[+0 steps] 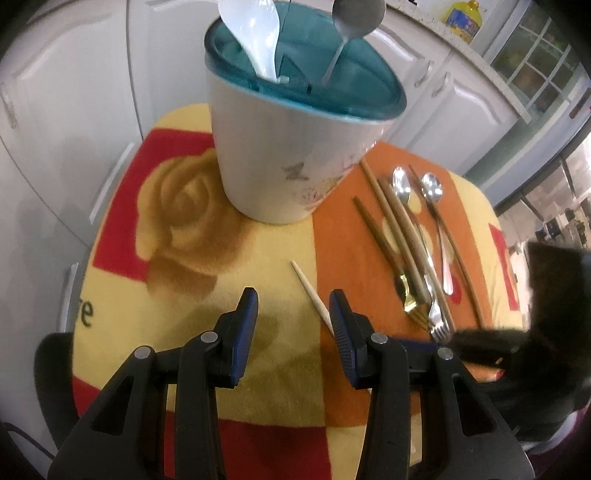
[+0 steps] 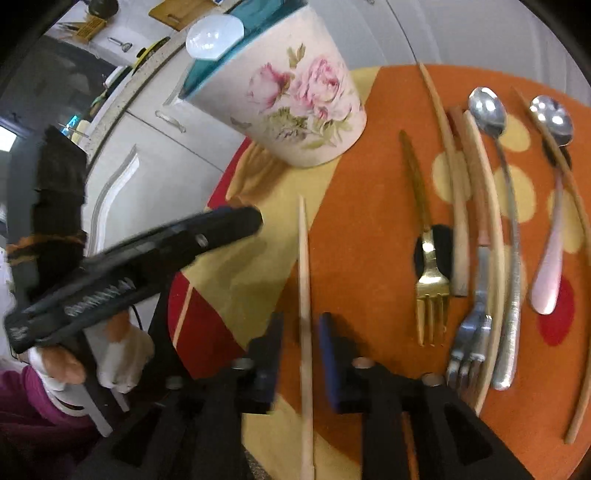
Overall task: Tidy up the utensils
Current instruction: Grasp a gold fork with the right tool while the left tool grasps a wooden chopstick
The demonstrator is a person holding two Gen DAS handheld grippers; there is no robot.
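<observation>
A white cup with a teal lid, painted with roses, stands on the patterned cloth and holds a white plastic spoon and a metal spoon. A pale chopstick lies on the cloth and runs between the jaws of my right gripper, which stand apart from it on both sides. My left gripper hangs open over the cloth, the same chopstick just inside its right finger. Seen from the right wrist, the left gripper points toward the cup's base.
Several wooden chopsticks, two metal spoons and two forks, one gold, lie side by side on the orange part of the cloth. White cabinet doors stand behind the table. A dark, blurred sleeve fills the right edge.
</observation>
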